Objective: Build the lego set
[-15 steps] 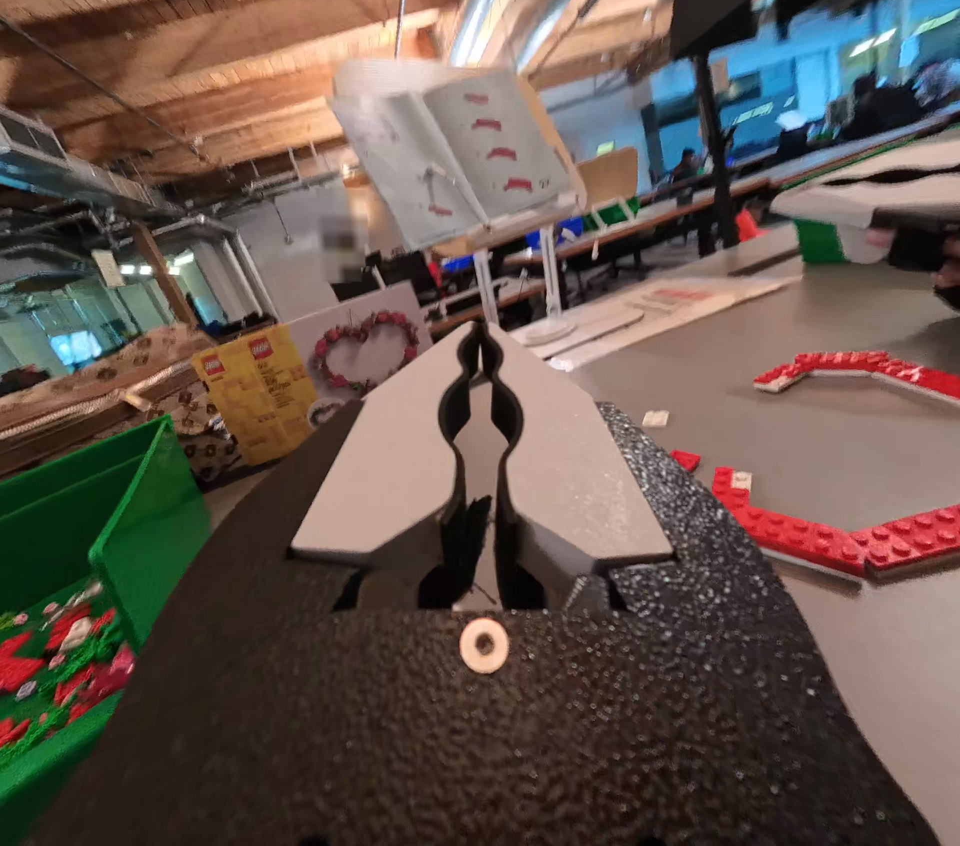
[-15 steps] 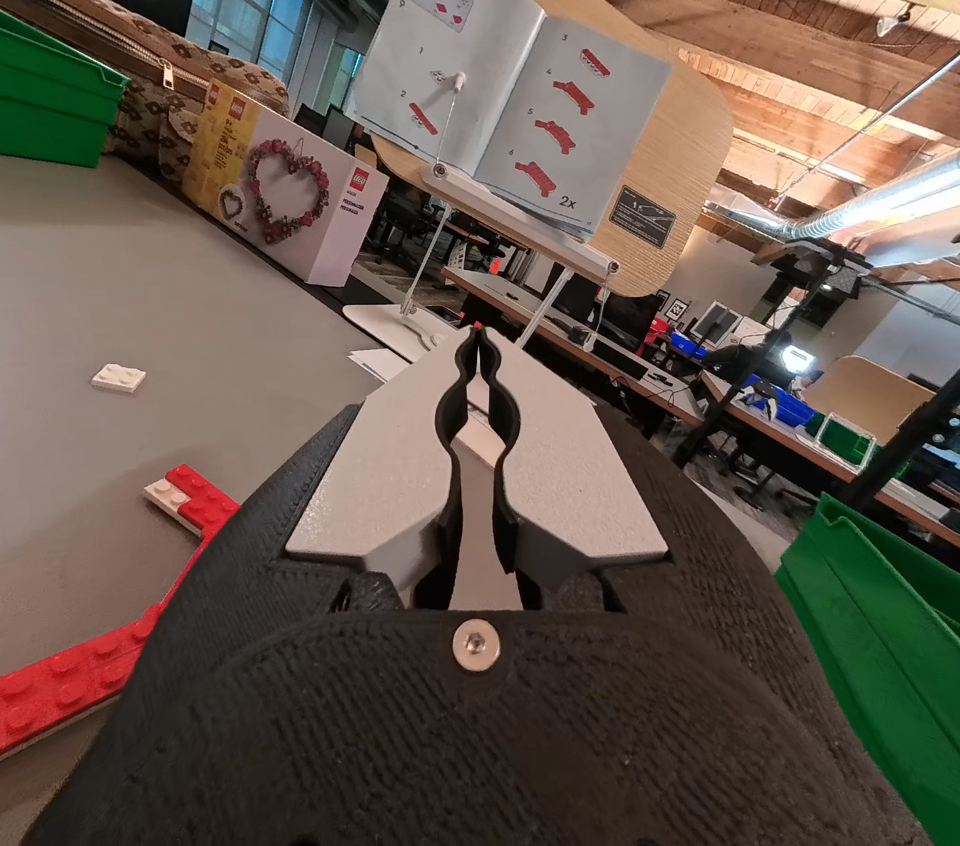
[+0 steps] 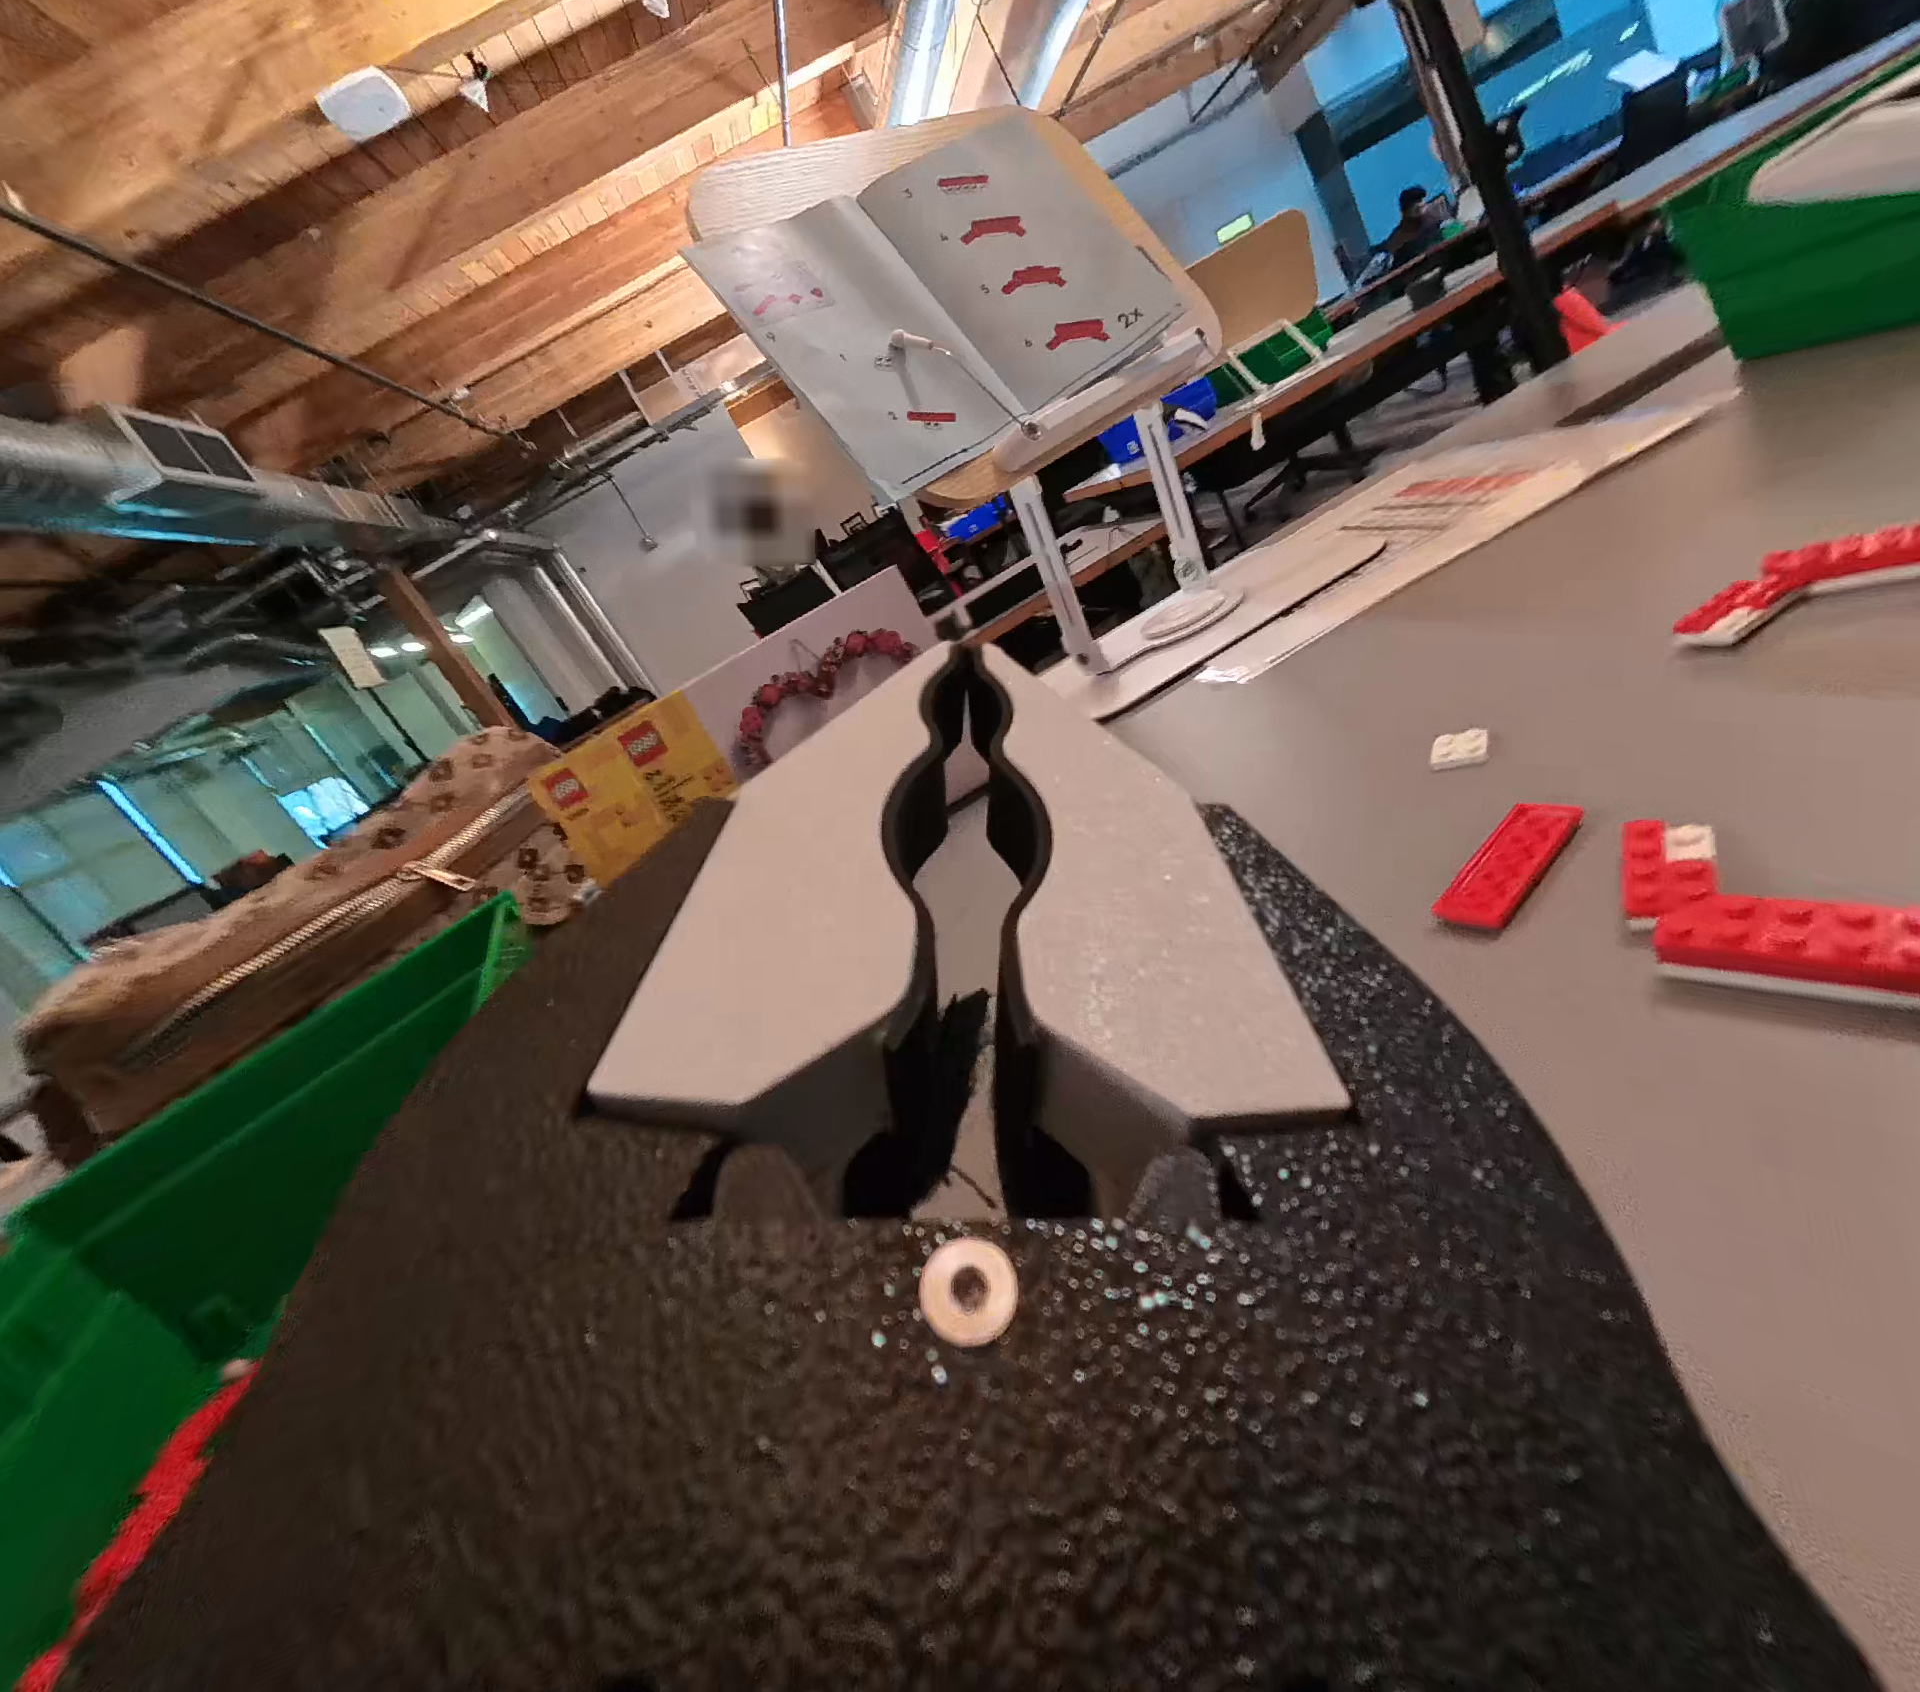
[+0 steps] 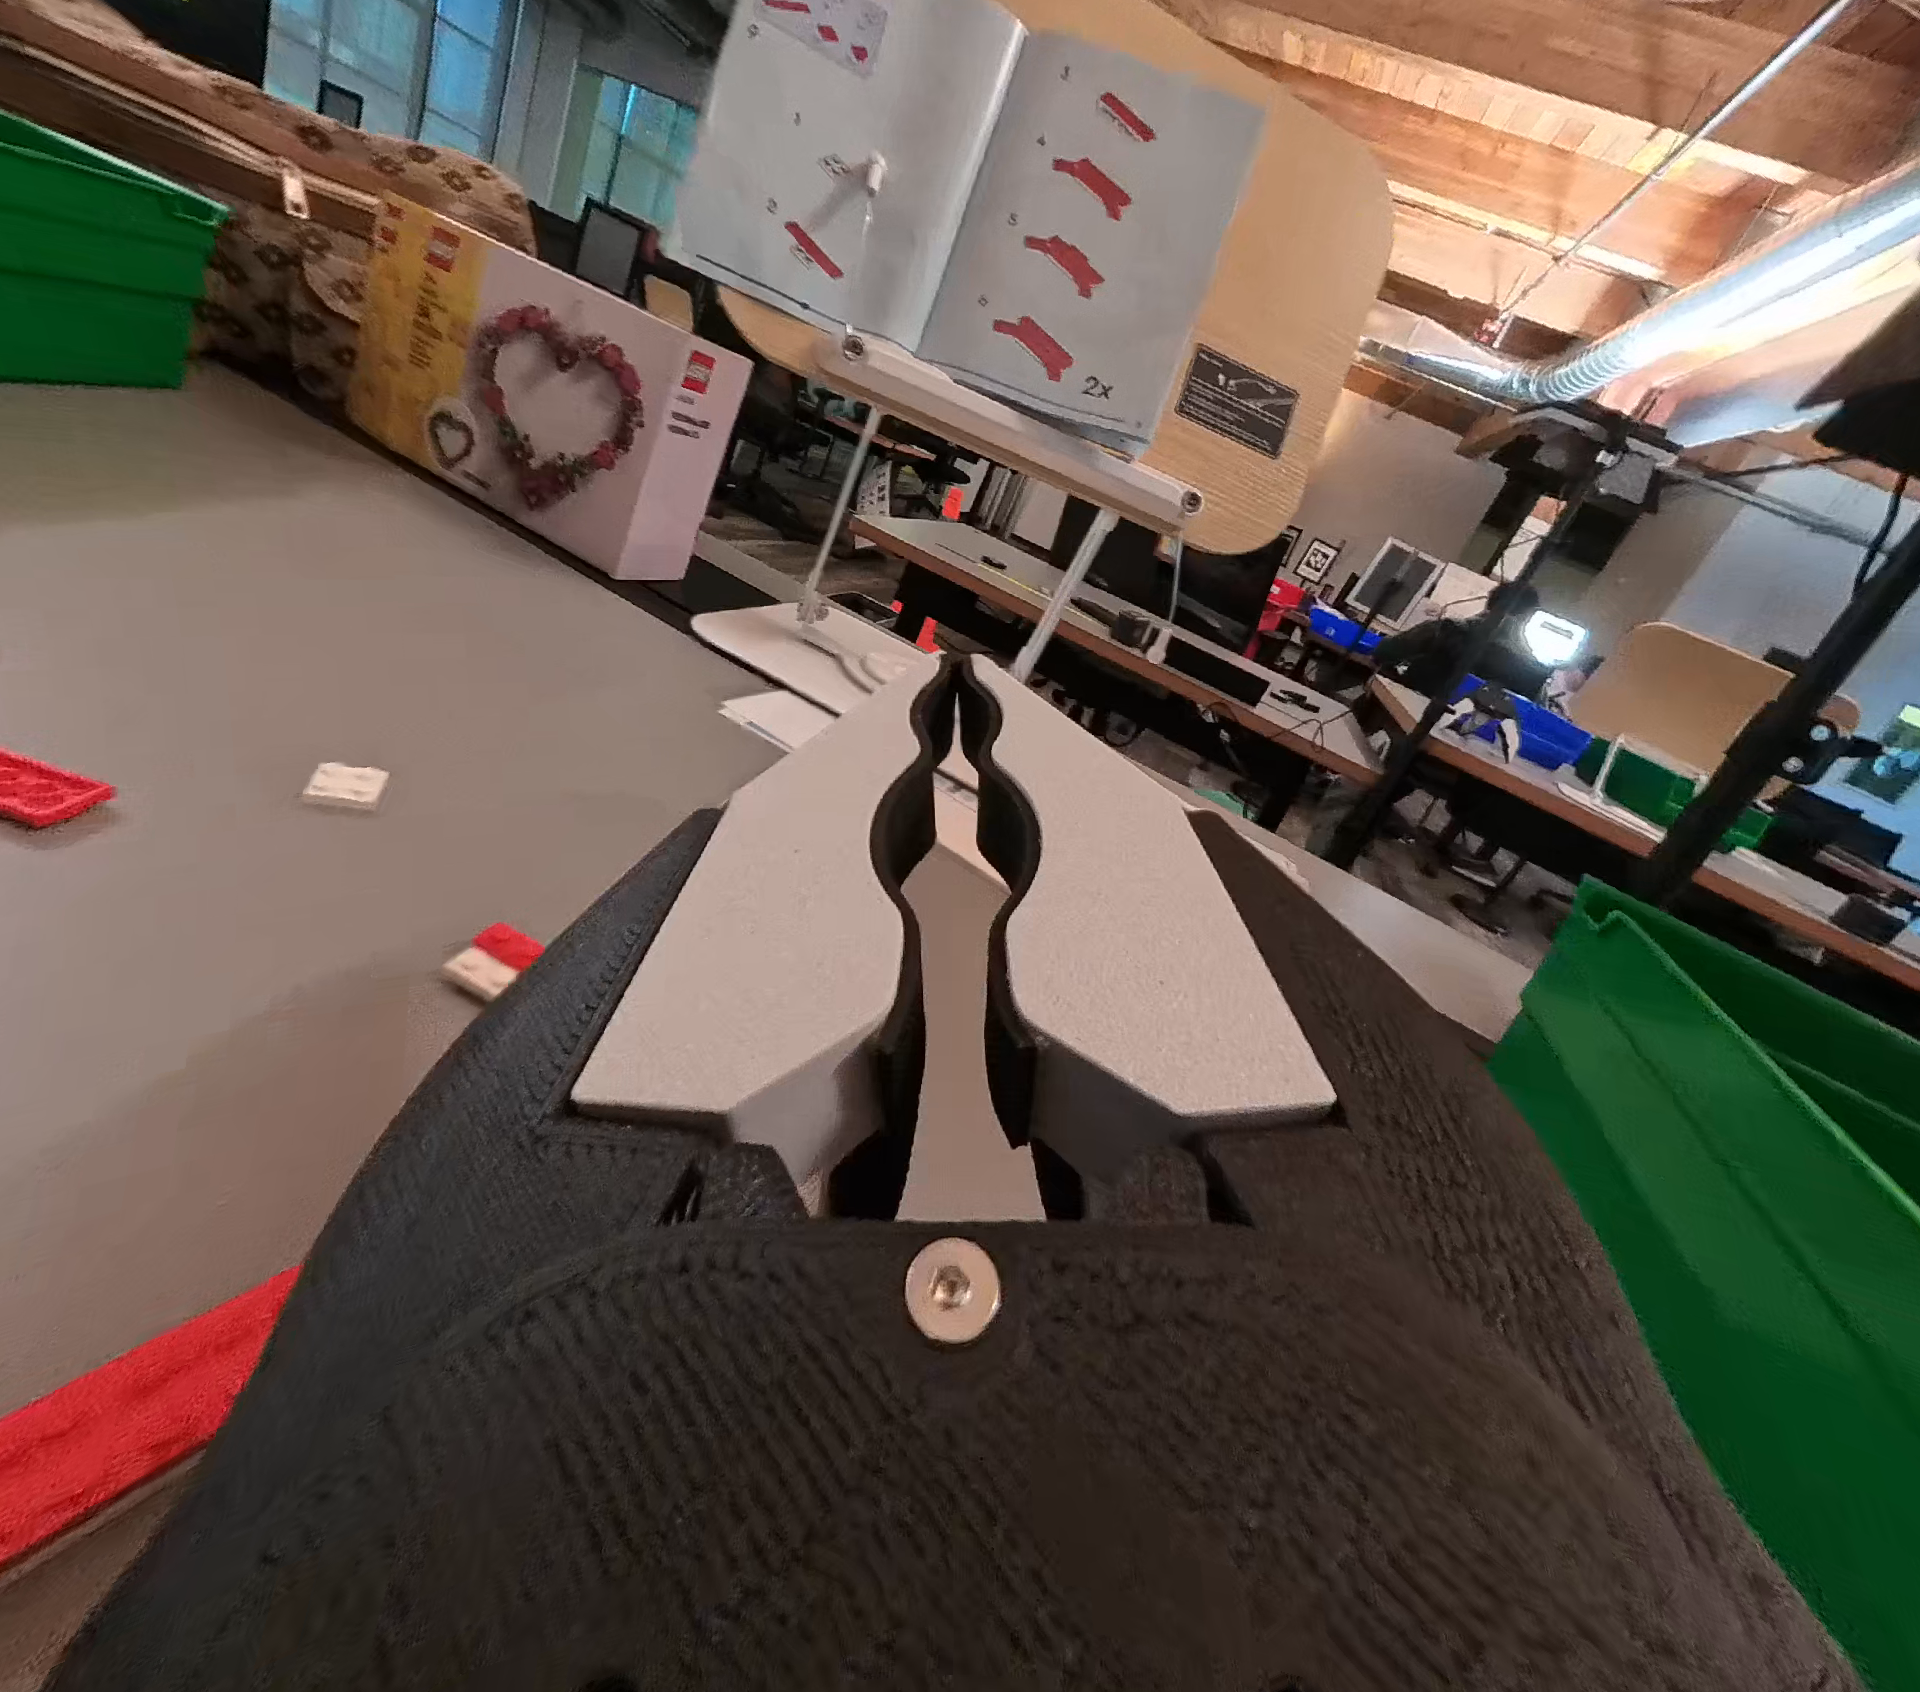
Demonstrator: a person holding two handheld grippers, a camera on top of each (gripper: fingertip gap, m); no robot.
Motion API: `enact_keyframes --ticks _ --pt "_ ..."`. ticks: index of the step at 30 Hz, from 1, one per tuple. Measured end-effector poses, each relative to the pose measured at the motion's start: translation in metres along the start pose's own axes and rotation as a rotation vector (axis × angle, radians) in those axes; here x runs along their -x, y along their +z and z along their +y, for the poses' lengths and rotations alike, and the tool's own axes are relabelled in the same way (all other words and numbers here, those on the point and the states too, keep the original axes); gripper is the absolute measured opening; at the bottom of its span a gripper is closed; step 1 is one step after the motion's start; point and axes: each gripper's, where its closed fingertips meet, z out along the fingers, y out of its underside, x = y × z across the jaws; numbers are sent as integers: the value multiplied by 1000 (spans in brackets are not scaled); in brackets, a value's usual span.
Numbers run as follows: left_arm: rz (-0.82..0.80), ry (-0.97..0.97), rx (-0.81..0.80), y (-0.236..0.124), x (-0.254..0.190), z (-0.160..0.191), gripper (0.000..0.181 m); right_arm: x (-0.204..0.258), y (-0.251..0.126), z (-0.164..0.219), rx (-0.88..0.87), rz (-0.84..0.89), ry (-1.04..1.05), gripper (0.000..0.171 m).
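Your left gripper point(image 3: 968, 655) fills the lower half of its view, and its black body hides the table directly below; its grey fingers point(image 3: 800, 894) meet at the tips with nothing between them, raised off the table and aimed up toward the instruction booklet point(image 3: 935, 312). At the lower left, a green bin point(image 3: 260, 1112) is cut off by the picture's edge, with blurred red pieces inside it that you cannot make out singly. To your right on the grey table point(image 3: 1558, 1175) lies an angled red plate assembly point(image 3: 1766, 936), cut off at the right edge, its long arm running toward that edge. Just beside it sits a loose red plate point(image 3: 1507, 863), its long axis pointing away from you. Past that is a small white plate point(image 3: 1459, 747), then a second red curved assembly point(image 3: 1787, 582) near the far right.

Your right gripper point(image 4: 958, 668) is likewise closed tip to tip and empty, tilted upward. Its body covers most of the near assembly: only a blurred red strip point(image 4: 125, 1455) at the lower left and a red-and-white end point(image 4: 488, 962) show. A green bin wall point(image 4: 1714, 1175) stands to the right, partly out of view. Farther off, the set's box point(image 4: 561, 416) stands by the table's far edge, and the booklet rests open on a white stand point(image 4: 997, 437).
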Motion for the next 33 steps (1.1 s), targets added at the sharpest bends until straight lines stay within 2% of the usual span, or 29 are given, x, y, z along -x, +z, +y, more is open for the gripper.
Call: enact_keyframes --ticks 2,5,12,15,16,20,23,30,33 --pt "-5 25 4 -5 5 2 0 13 -5 -5 -3 -27 -51 0" --pt "28 -39 12 -12 8 4 0 24 -8 -6 9 -43 -123 0" --pt "-7 -98 15 -15 19 5 0 28 -11 -20 2 2 -154 0" --pt "5 -100 13 -13 15 4 0 61 -5 -34 18 -106 -163 0" --pt "10 -99 11 -13 14 3 0 76 -3 -39 28 -158 -147 6" --pt "2 -95 3 -13 15 1 0 137 -2 -57 75 -345 -22 10" --pt "-7 -119 6 -13 19 2 0 175 -3 -55 180 -467 86 13" --pt "-11 -168 8 -13 22 4 0 216 -2 -46 335 -647 256 18" --pt "-10 -166 11 -12 22 4 0 231 7 -39 377 -746 179 18"
